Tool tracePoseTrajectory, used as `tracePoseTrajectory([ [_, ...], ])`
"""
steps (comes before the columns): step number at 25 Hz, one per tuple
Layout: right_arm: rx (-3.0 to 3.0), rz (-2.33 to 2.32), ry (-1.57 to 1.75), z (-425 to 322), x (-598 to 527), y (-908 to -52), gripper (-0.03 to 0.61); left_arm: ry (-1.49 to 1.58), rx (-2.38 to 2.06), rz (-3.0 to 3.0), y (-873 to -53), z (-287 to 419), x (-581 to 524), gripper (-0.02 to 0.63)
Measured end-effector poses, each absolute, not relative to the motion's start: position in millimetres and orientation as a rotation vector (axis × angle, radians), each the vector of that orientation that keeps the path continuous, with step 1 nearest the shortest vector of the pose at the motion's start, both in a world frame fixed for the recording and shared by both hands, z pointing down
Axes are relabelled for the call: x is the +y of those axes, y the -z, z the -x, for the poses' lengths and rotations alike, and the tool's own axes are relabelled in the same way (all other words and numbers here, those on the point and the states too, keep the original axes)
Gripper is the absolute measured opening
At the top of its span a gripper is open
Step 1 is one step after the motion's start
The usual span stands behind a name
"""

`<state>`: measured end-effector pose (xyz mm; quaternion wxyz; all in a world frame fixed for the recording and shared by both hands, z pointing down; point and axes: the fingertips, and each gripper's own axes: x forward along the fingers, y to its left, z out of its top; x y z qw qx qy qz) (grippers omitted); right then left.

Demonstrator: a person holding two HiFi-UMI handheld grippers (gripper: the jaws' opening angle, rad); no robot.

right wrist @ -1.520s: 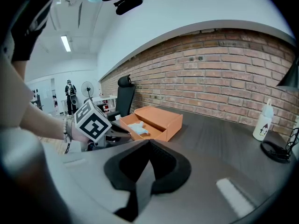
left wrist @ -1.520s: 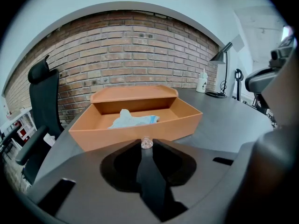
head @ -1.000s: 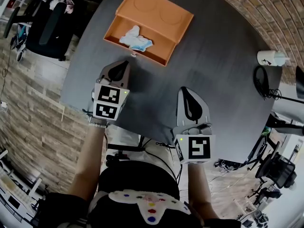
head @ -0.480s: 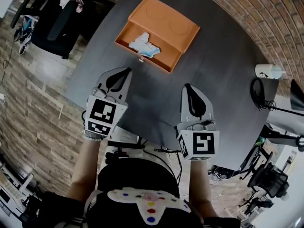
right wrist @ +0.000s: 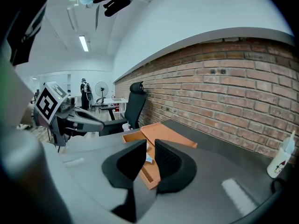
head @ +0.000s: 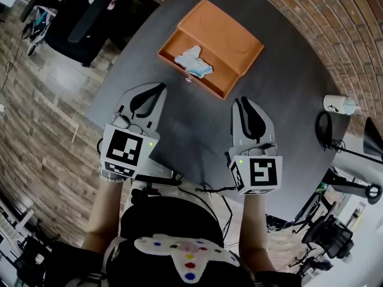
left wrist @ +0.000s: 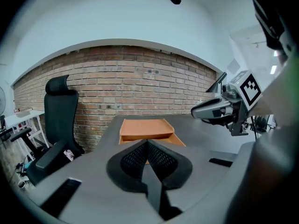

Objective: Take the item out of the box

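- The orange box (head: 226, 31) sits open on the dark table (head: 287, 130), with its lid laid flat on the side toward the brick wall (head: 335, 34).
- A crumpled white and blue item (head: 193, 61) lies in the box's open tray, nearer its left end, and nothing touches it.
- The left gripper (head: 159, 87) hovers over the near part of the table, pointing at the box but clearly apart from it. Its jaws are pressed together with nothing in them.
- The right gripper (head: 242, 102) hangs beside it, short of the box's near right corner. Its jaws have just been opening and now stand a narrow gap apart, with nothing held.
- In the right gripper view the item shows through that gap, but it lies farther off, in the tray.
- A white bottle (head: 342, 104) lies at the table's right edge, just beside a loop of black cable (head: 326, 103).
- A black office chair (head: 78, 23) stands on the floor beyond the table's left side.
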<state>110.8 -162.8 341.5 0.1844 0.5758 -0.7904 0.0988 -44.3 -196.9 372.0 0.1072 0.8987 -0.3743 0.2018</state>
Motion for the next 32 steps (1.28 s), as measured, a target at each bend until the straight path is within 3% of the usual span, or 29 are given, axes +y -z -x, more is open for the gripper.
tracePoseTrajectory([
  [7, -2.264, -1.529, -0.265, -92, -194, -351, 0.103, -0.582, -1.132, -2.634, -369, 57, -208, 0.006],
  [32, -2.191, -1.258, -0.374, -55, -270, -448, 0.144, -0.588, -1.111, -2.605, -386, 87, -245, 0.006],
])
